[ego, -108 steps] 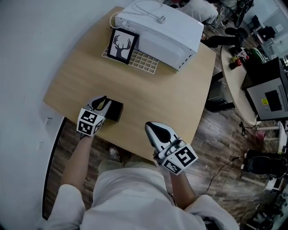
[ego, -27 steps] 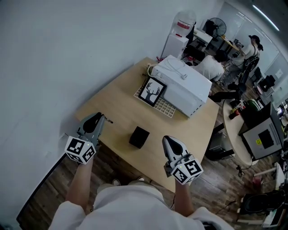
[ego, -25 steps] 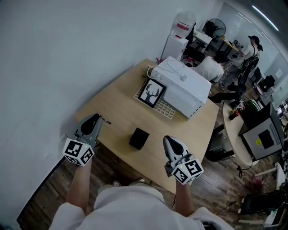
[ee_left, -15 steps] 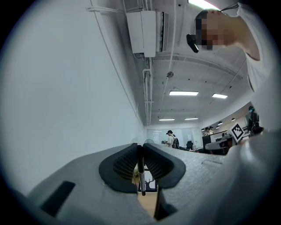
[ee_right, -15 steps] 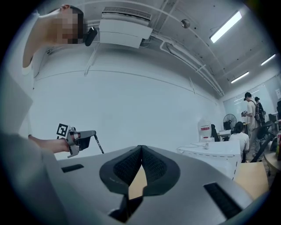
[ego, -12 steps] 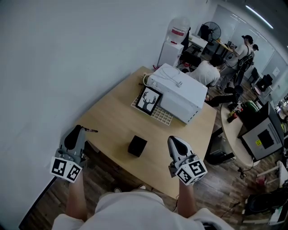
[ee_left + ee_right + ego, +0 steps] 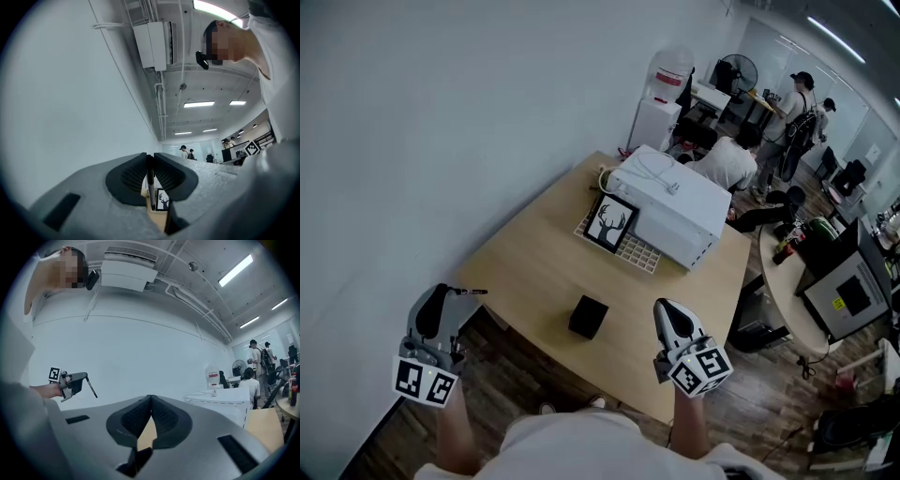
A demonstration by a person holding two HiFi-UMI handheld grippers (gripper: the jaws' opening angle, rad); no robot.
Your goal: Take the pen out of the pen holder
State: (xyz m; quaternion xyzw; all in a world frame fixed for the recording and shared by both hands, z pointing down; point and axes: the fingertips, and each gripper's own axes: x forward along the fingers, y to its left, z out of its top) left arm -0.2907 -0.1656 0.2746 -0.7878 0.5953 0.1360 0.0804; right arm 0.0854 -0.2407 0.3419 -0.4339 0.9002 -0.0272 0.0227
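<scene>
Evidently the pulling-out step is as good as done: the pen point(image 7: 472, 292) is clear of the pen holder point(image 7: 588, 317) and sits pinched between the nearly closed jaws of the left gripper point(image 7: 450, 293). In the left gripper view it shows as a thin dark stick clamped between the two ribbed pads, its lower end poking out below them. That gripper hangs out past the near-left edge of the table point(image 7: 534, 253), raised and well apart from the holder. The holder stands alone on the bare wood near the front edge, a small black box with nothing visibly sticking out of it.

The right gripper point(image 7: 667, 308) hovers by the near-right edge with its jaws pressed together on nothing, taking no part for now.

What remains, as I judge it, is only to dispose of the pen. That calls for a steady pinch while the left hand comes back over the tabletop, a low approach to an open patch of wood, and only then a parting of the jaws so the pen does not roll off the edge.

Counted:
- one pen
- one pen holder
- two grippers
- one table
- one white boxy appliance point(image 7: 667, 207) at the far end
- one framed deer picture point(image 7: 611, 223) leaning against it, on one gridded tray point(image 7: 639, 252)
- one water dispenser point(image 7: 664, 101) beyond
- at least three people in the office behind
</scene>
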